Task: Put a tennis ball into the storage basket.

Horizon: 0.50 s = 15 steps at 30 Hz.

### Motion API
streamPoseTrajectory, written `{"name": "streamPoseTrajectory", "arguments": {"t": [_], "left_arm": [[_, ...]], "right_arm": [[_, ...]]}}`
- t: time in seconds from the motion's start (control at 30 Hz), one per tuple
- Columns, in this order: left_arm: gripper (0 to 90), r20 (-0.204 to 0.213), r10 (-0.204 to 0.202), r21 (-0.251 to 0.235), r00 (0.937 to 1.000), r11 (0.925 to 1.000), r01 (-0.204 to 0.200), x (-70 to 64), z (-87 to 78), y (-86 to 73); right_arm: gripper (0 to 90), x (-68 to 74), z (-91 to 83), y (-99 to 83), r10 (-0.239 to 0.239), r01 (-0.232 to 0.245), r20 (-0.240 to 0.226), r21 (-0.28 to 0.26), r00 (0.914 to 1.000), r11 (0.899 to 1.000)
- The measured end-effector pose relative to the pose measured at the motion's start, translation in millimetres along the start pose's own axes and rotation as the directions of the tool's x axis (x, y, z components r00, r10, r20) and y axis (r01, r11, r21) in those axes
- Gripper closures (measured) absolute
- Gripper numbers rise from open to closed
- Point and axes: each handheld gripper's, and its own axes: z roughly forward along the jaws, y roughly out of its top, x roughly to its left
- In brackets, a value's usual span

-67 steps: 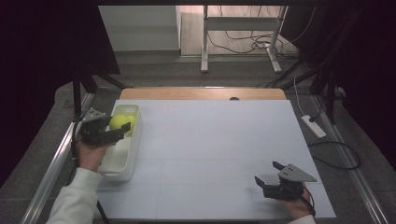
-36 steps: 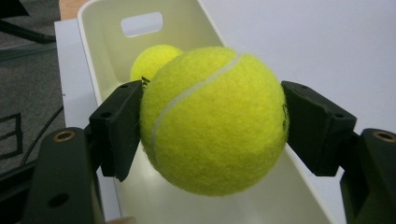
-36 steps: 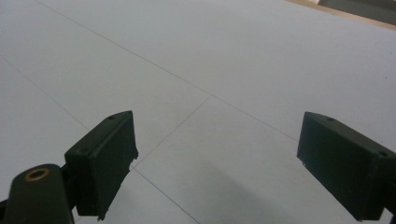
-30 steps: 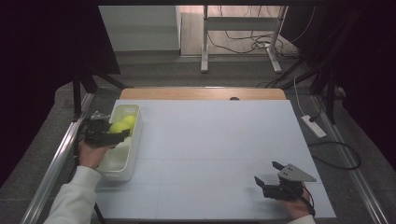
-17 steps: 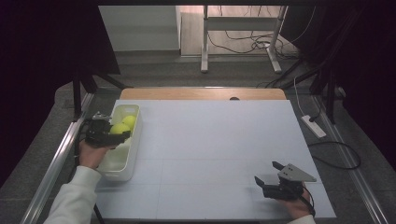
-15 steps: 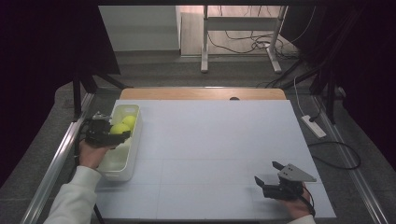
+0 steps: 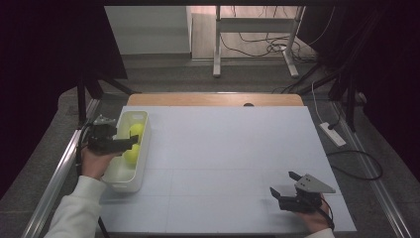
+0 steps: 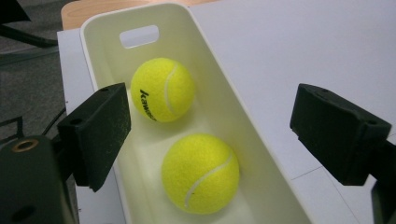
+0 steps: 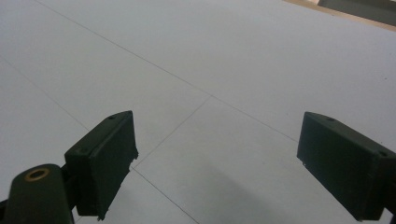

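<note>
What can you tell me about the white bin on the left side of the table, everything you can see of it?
The white bin is a long, narrow, open-topped tub, seemingly smooth plastic, with rounded corners and a slot handle cut in its far end wall. It stands upright along the table's left edge. Two yellow tennis balls lie inside, one behind the other. The left gripper hovers open over it, jaws apart.

Two tennis balls (image 8: 163,89) (image 8: 201,173), one white bin (image 8: 243,121), two grippers (image 7: 130,143) (image 7: 283,184)
</note>
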Motion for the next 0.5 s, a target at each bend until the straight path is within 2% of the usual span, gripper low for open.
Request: {"name": "streamPoseTrajectory", "arguments": {"t": [0.27, 0.43, 0.5], "left_arm": [[12.0, 0.032, 0.004, -0.054, 0.9995, 0.9985, -0.002, -3.7, -6.5, -0.8], [11.9, 0.059, 0.014, -0.102, 0.9982, 0.9948, -0.007, -8.2, -12.8, -0.9], [11.8, 0.067, 0.029, -0.127, 0.9974, 0.9917, -0.02, -11.6, -15.5, -1.1]], "right_arm": [[11.4, -0.2, 0.0, -0.2, 0.0, 0.0, 0.001, 0.0, 1.0, 1.0], [11.4, 0.1, -0.1, 0.0, 0.0, 0.0, 0.003, -0.001, 1.0, 1.0], [11.4, 0.2, -0.1, 0.0, 0.0, 0.0, 0.003, -0.001, 1.0, 1.0]]}}
